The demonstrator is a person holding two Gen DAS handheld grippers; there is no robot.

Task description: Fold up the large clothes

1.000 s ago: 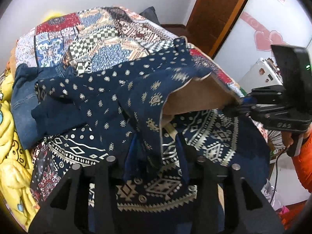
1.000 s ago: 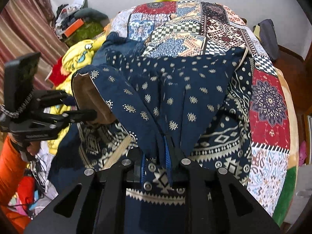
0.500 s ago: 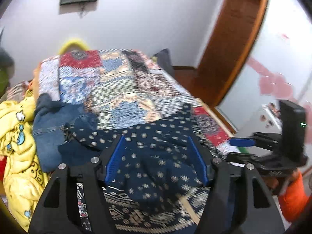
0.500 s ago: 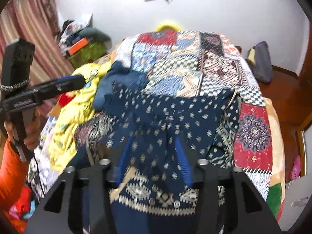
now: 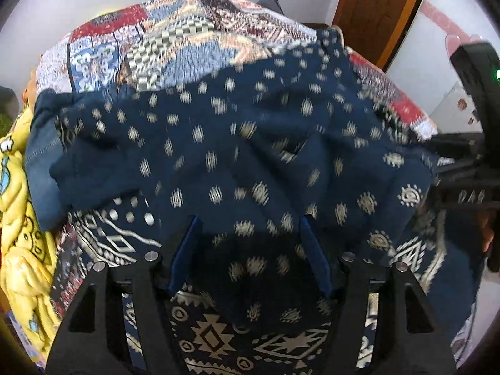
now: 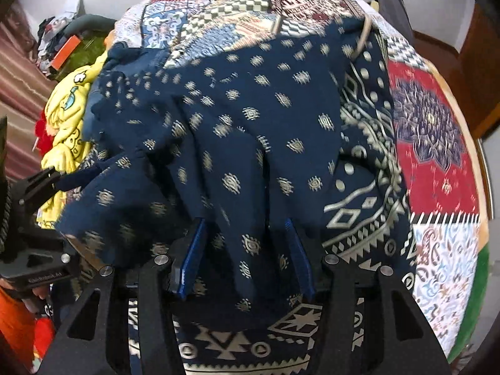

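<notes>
A large navy garment [image 5: 250,143] with small cream motifs and a bold geometric border lies folded over itself on the bed. My left gripper [image 5: 250,218] hovers close over its near part, blue pads [image 5: 187,250] spread wide and pressing on nothing. In the right wrist view the same garment [image 6: 250,109] fills the middle. My right gripper [image 6: 244,223] is open too; a loose ridge of cloth rises between its pads [image 6: 193,250] without being pinched. Each gripper shows at the edge of the other's view: the right gripper [image 5: 462,168] and the left gripper [image 6: 37,187].
A patchwork quilt [image 6: 437,143] covers the bed. Blue jeans [image 5: 40,162] and a yellow cartoon blanket [image 5: 18,234] lie along the left side. A wooden door [image 5: 375,12] stands behind, a dark bag [image 6: 393,12] sits at the bed's far corner, and clutter [image 6: 62,43] is piled far left.
Both grippers let go of the garment's edge, which now lies folded flat over the rest. They rose, opened, and have come back down close over the cloth.
</notes>
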